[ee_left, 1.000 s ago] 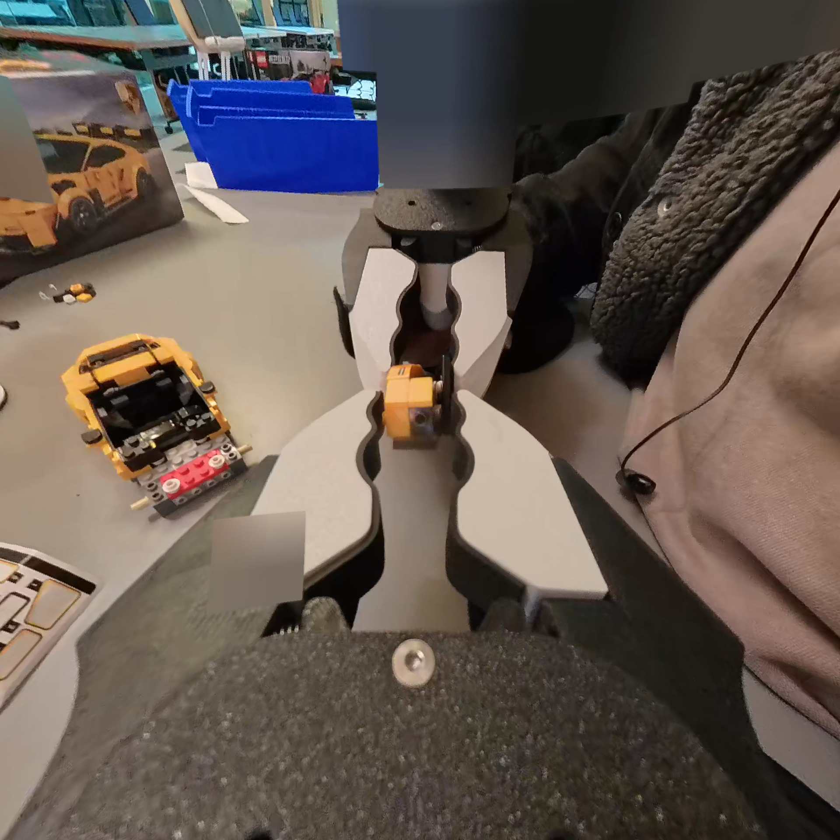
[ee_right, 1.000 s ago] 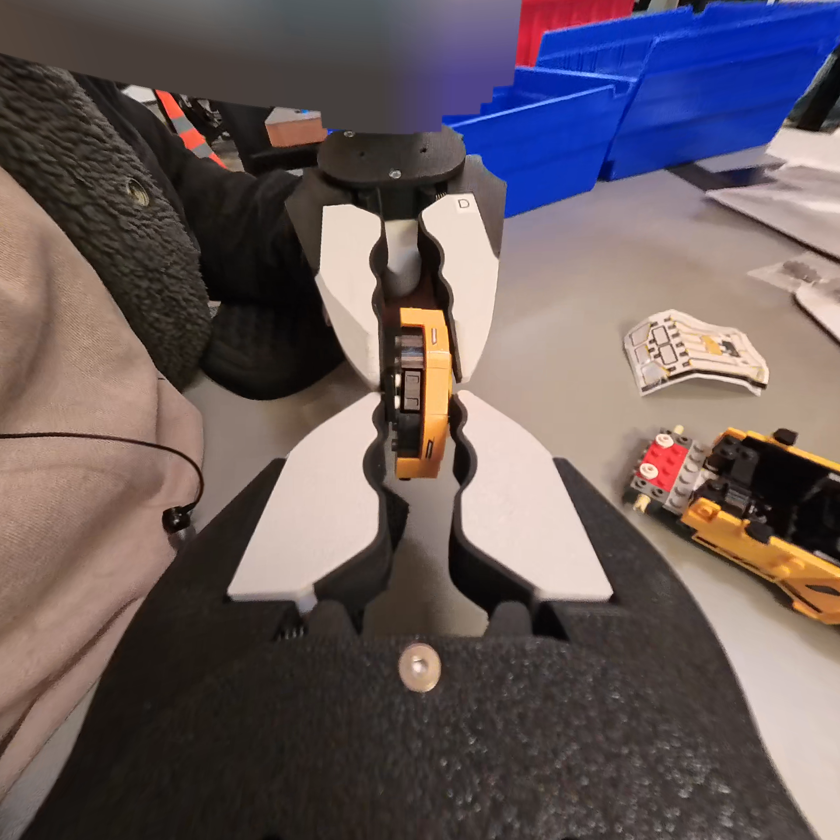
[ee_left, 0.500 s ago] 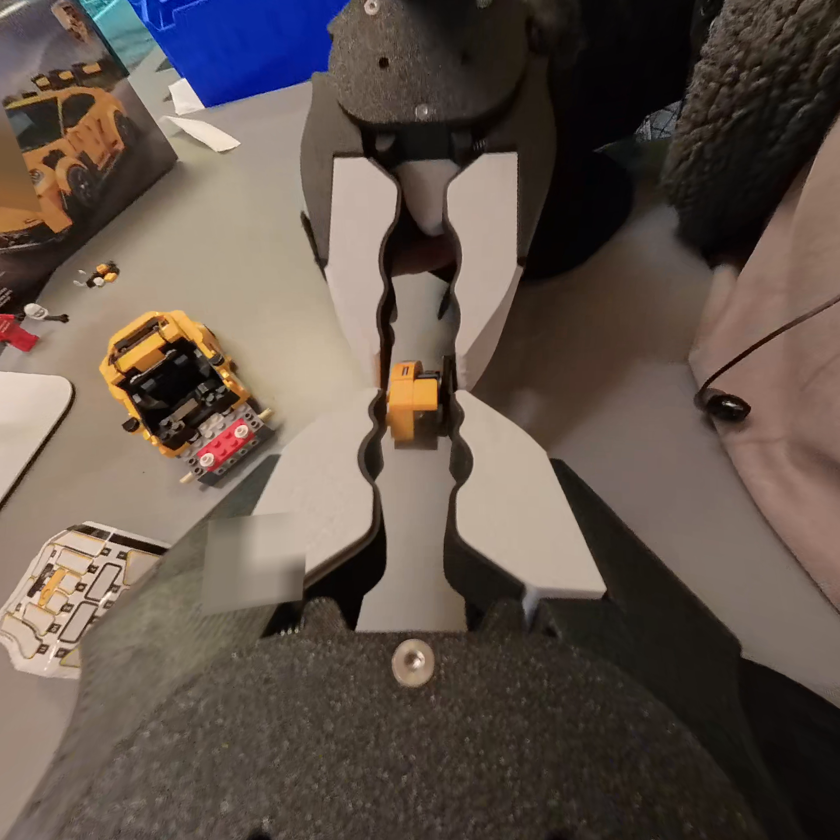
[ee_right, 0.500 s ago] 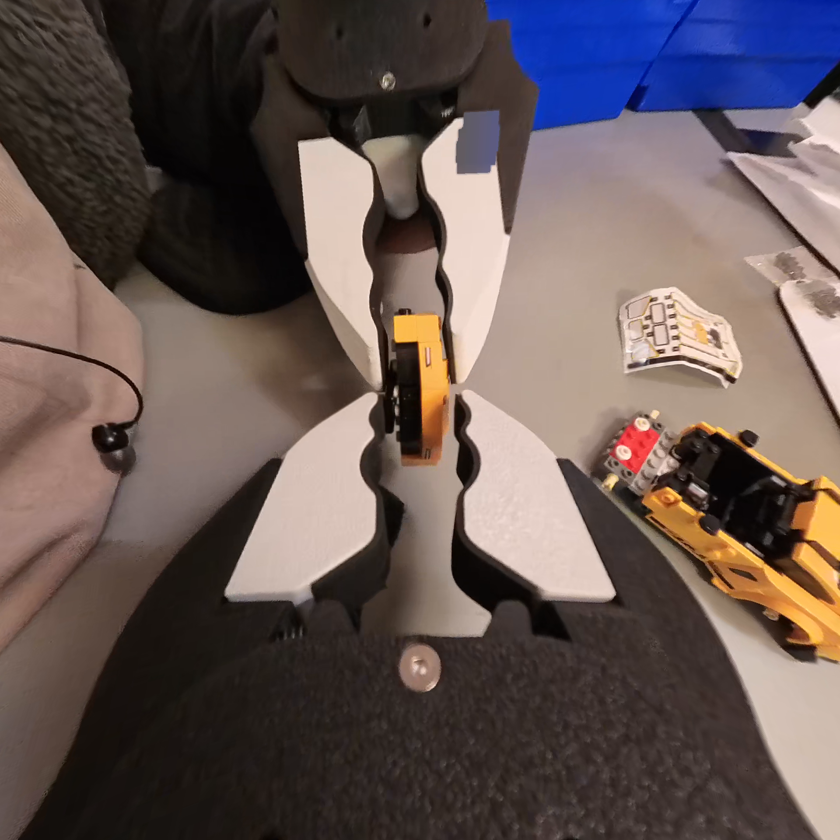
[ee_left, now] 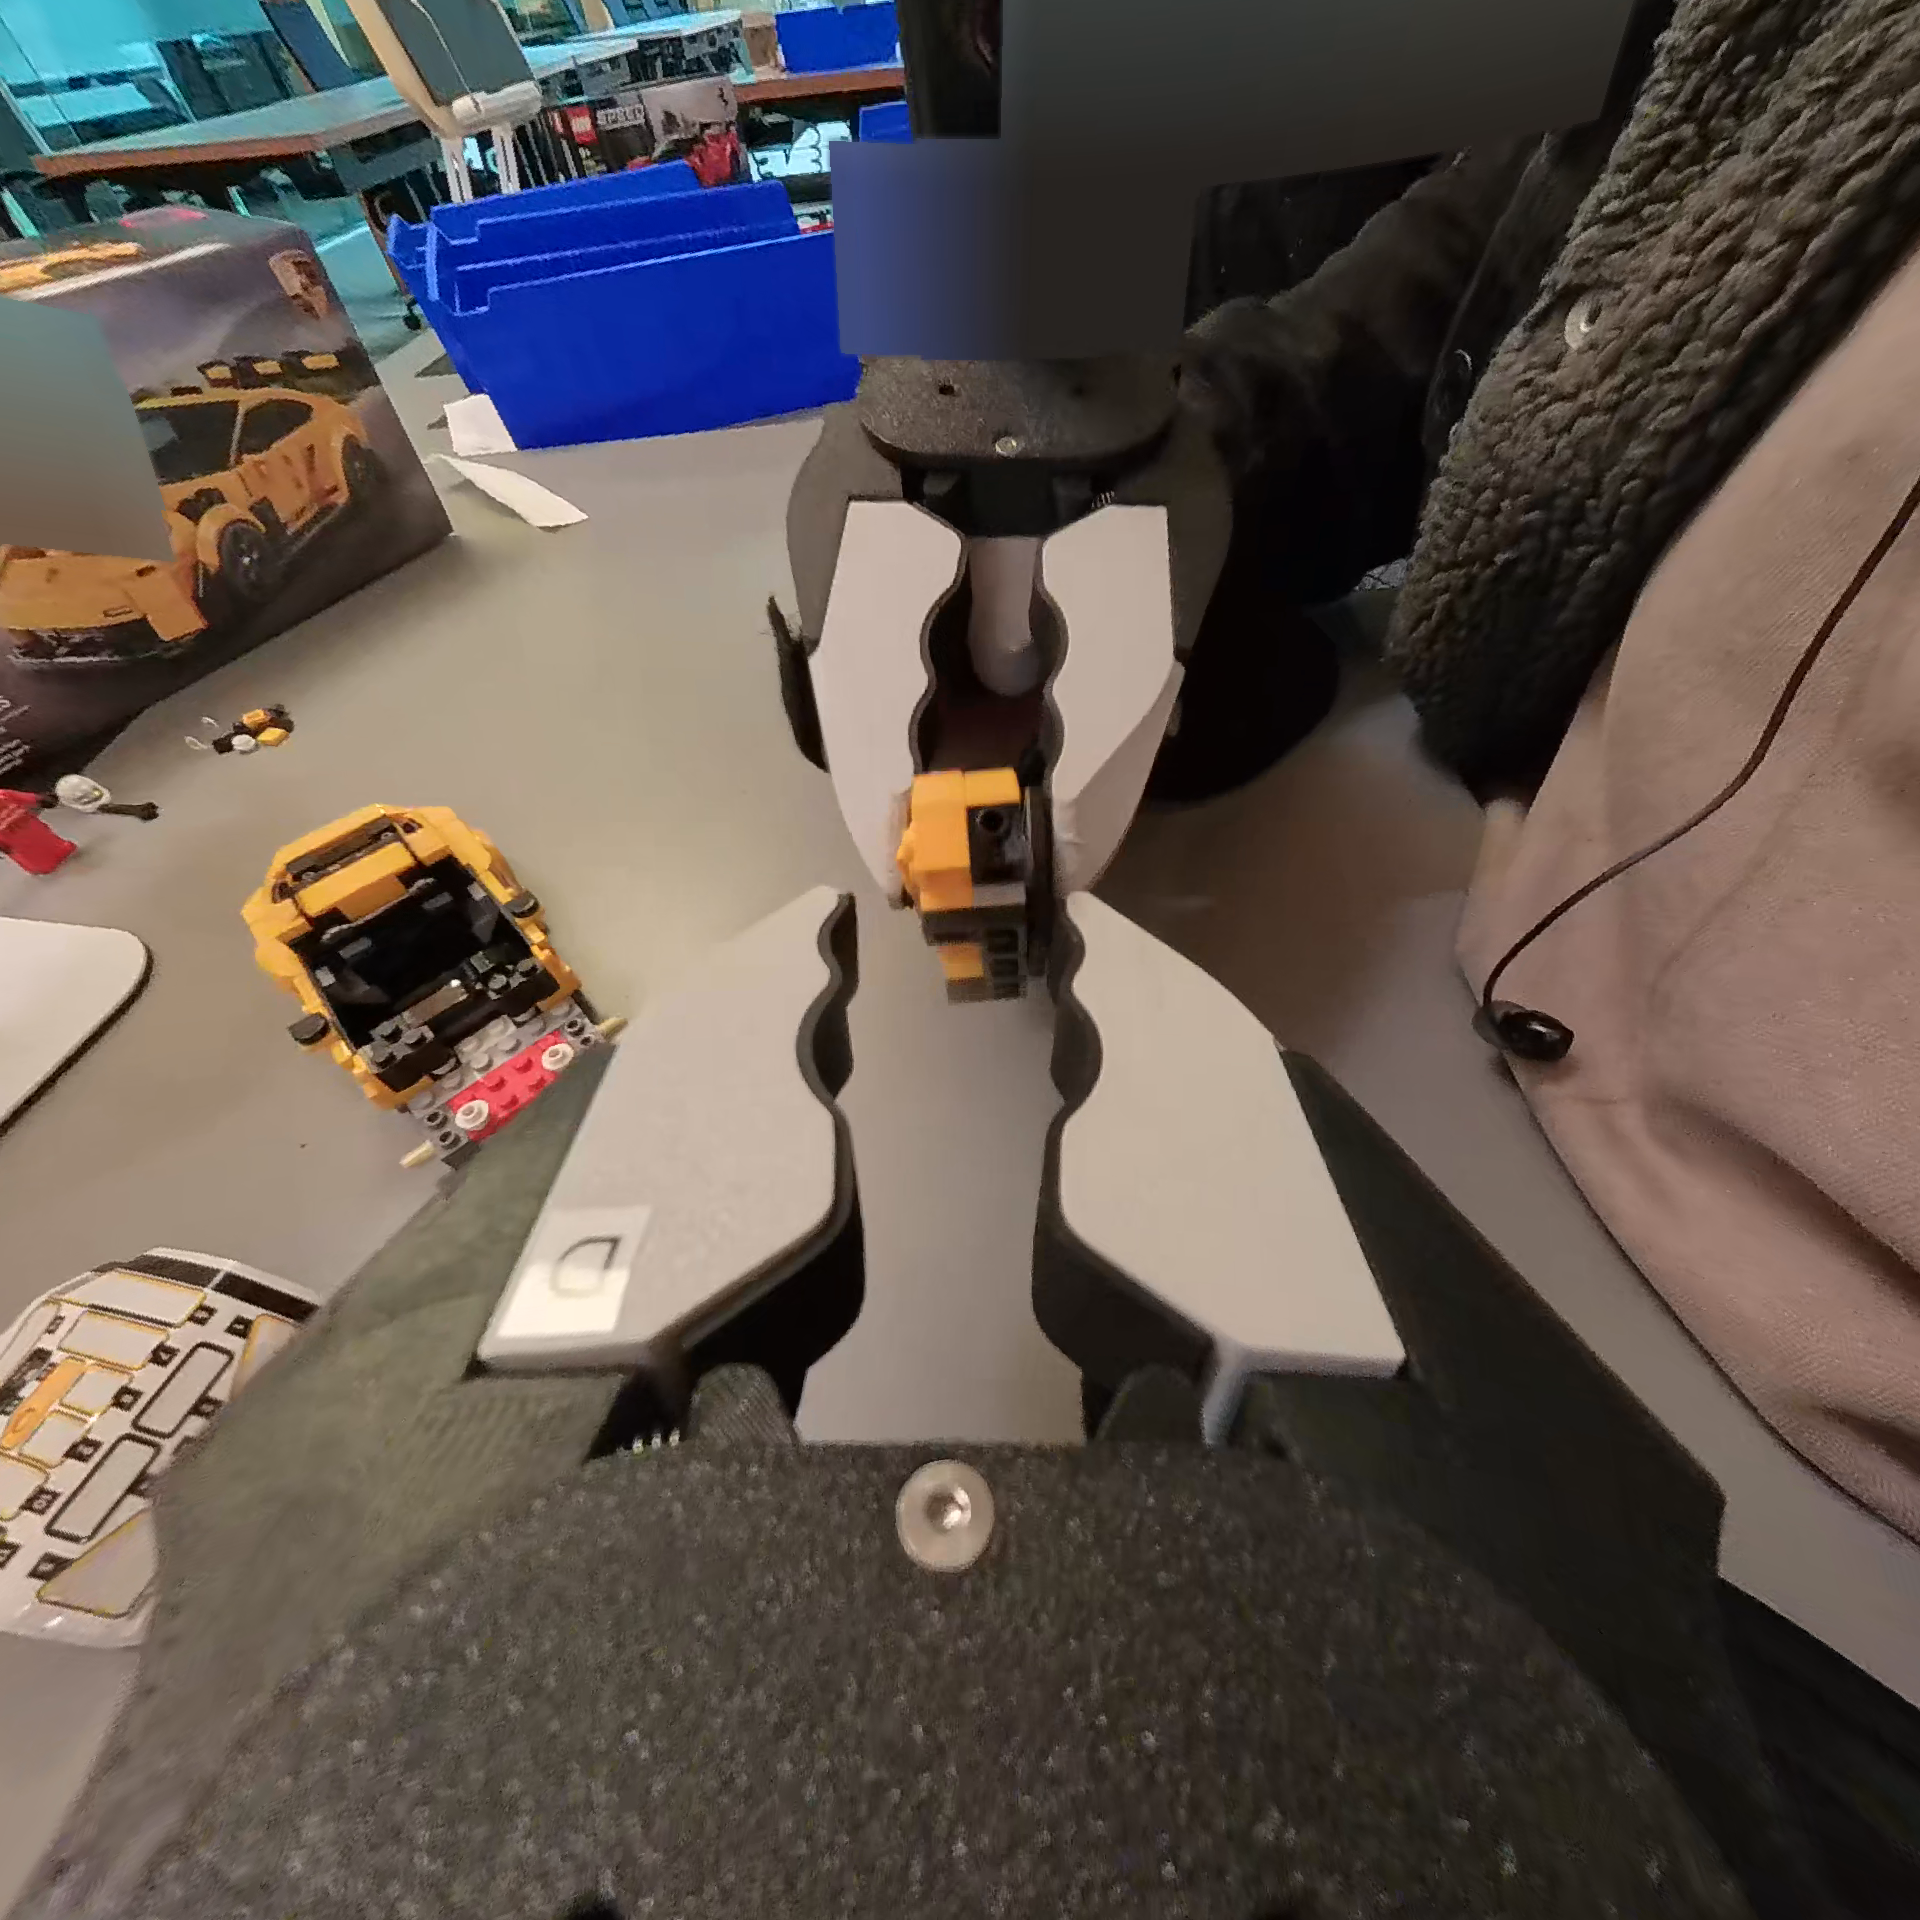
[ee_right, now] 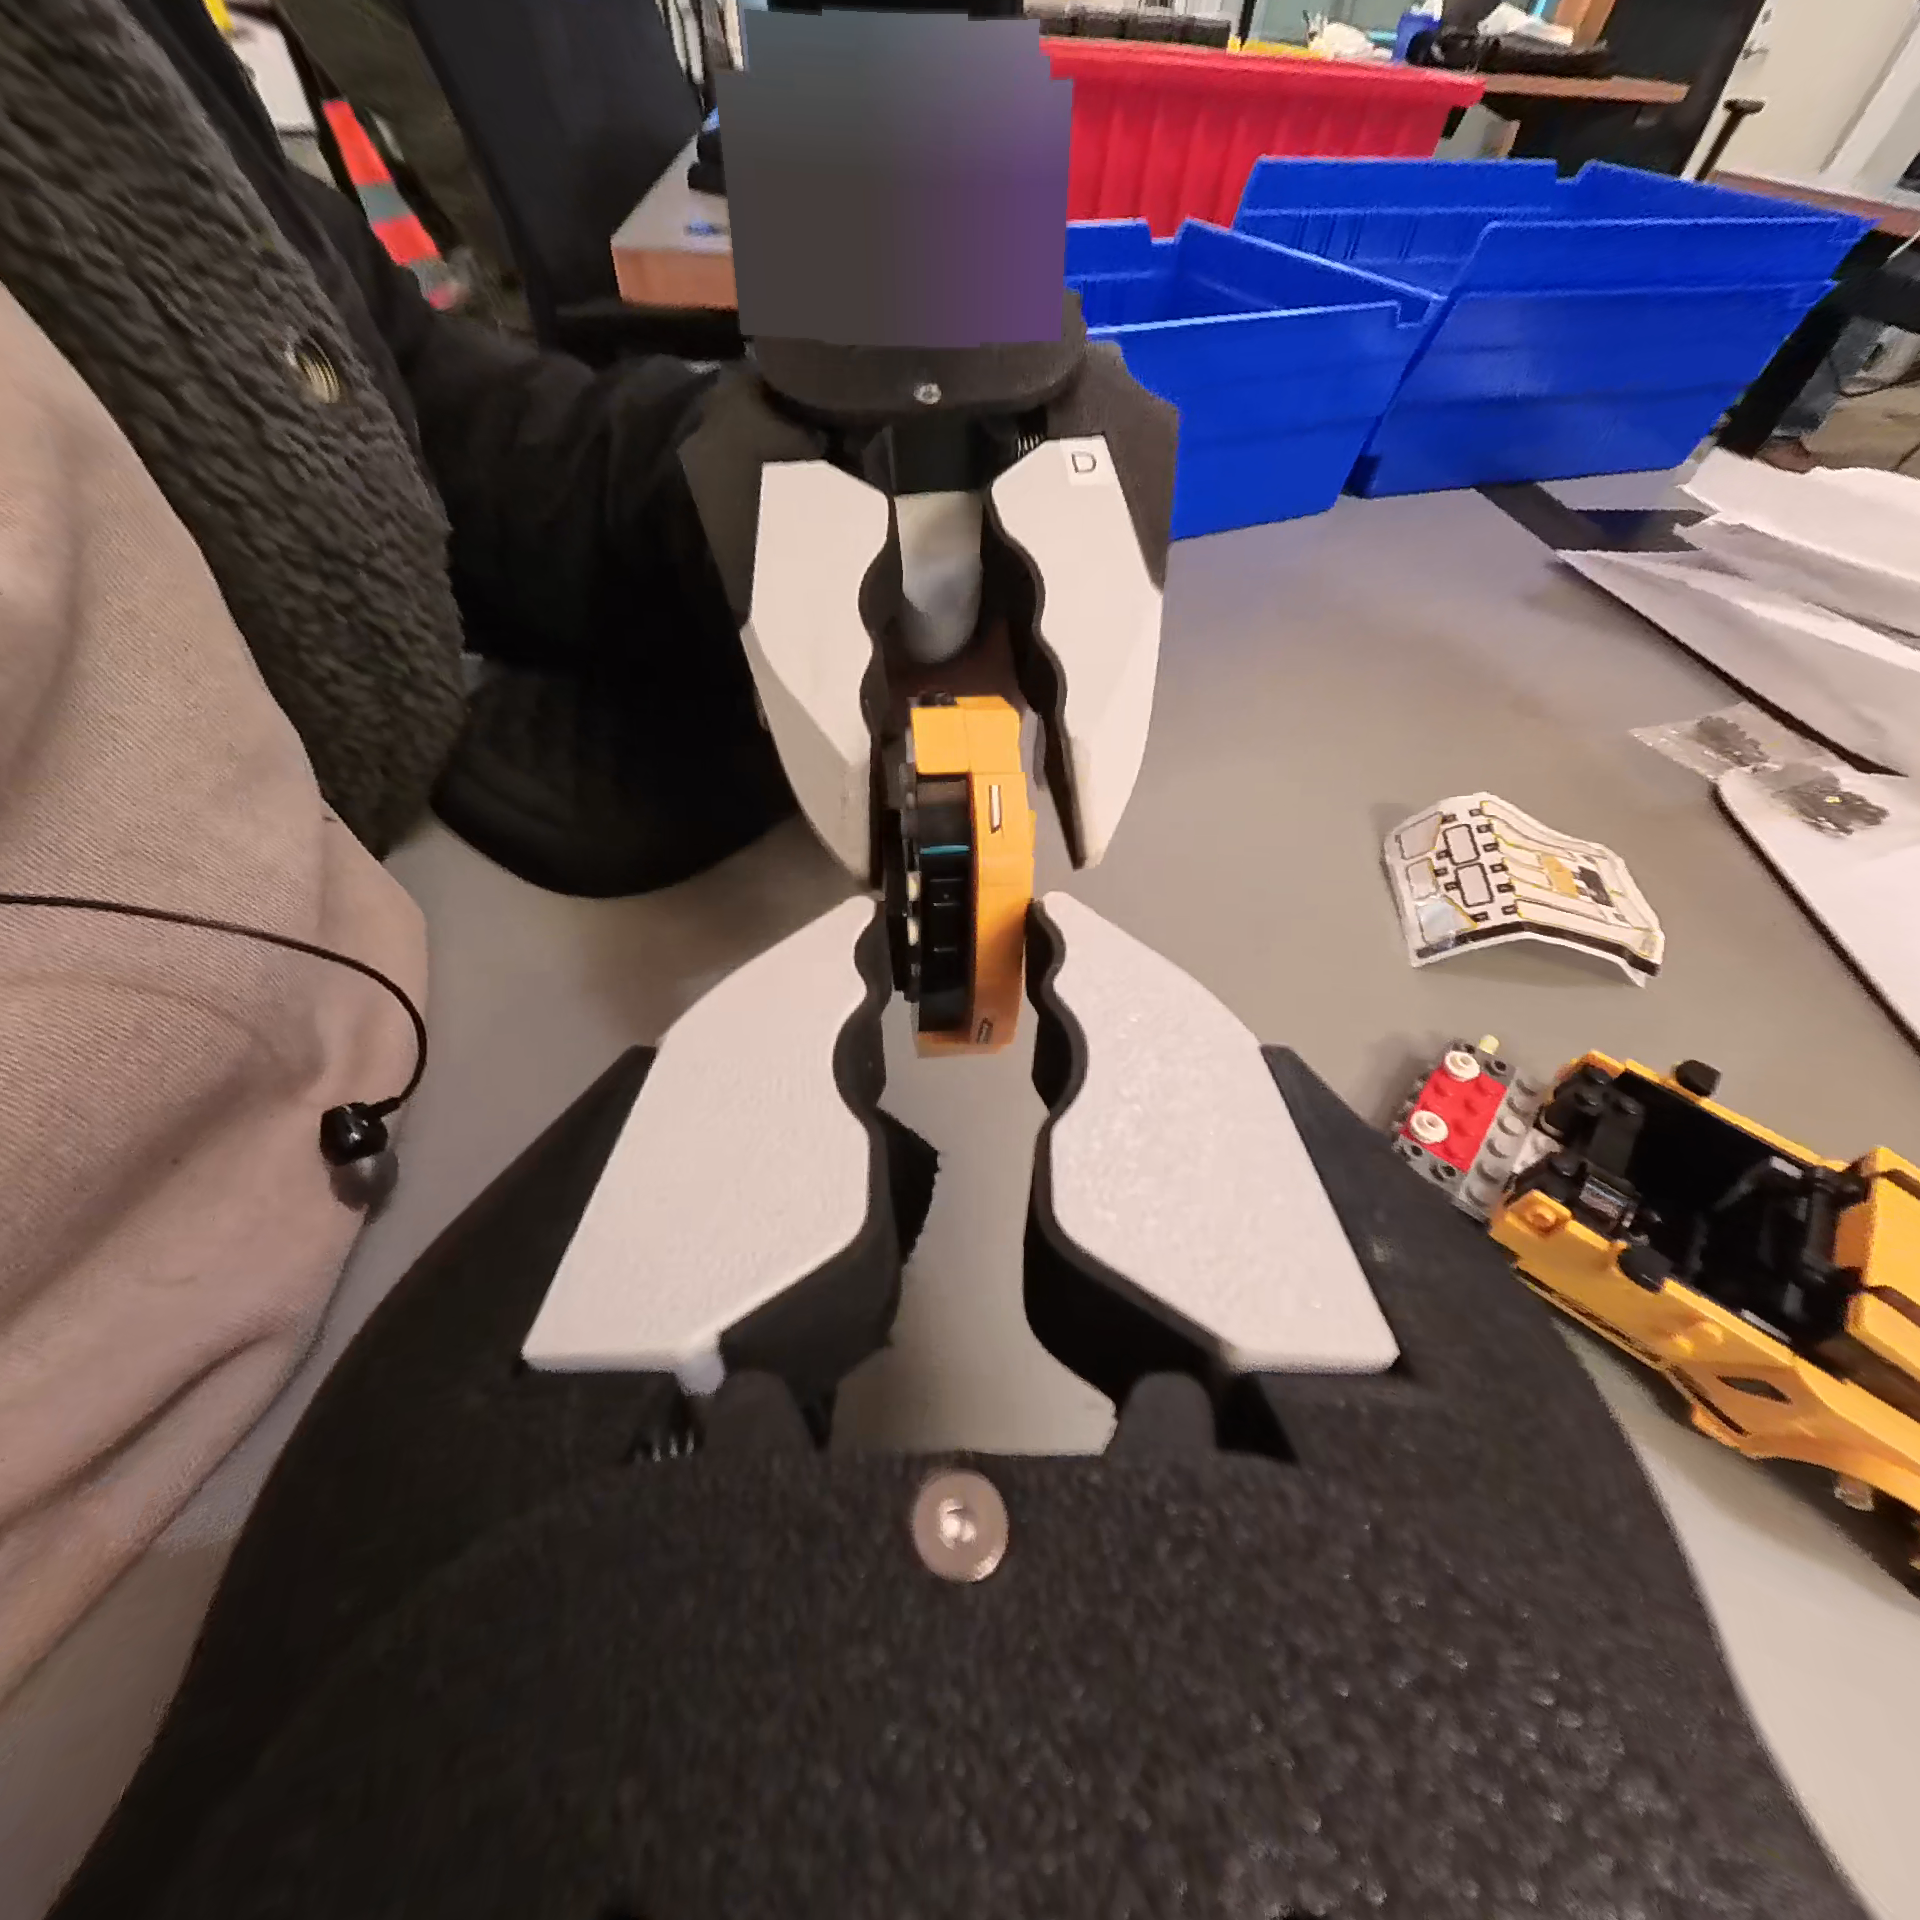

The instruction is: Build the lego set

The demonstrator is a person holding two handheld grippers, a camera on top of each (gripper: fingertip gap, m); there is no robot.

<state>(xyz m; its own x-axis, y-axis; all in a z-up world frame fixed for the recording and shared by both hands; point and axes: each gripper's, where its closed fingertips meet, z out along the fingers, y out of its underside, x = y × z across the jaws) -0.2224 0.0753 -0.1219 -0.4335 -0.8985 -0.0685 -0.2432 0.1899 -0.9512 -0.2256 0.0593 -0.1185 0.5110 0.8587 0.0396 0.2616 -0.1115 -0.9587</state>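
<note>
A small orange-and-black lego sub-assembly (ee_left: 971, 883) hangs in the air between two grippers that meet tip to tip above the grey table (ee_left: 644, 665). My right gripper (ee_right: 951, 914) is shut on it (ee_right: 966, 894) and holds it edge-on. My left gripper (ee_left: 956, 909) has its jaws a little wider than the piece, with a gap on its left side. The partly built orange lego car (ee_left: 405, 956) lies on the table to the left; in the right wrist view it (ee_right: 1683, 1236) lies at the right.
A sticker sheet (ee_left: 114, 1423) (ee_right: 1517, 894) lies near the car. The set's box (ee_left: 208, 478) and blue bins (ee_left: 644, 301) (ee_right: 1455, 343) stand at the back. Small loose parts (ee_left: 255, 727) lie by the box. A person's beige and dark fleece clothing (ee_left: 1714, 935) borders the table. Both grippers' tips are close together, under 4 cm apart.
Both grippers tilted down toward the table and came back up to level. The left gripper's jaws have widened slightly around the piece. The right gripper still holds it.
</note>
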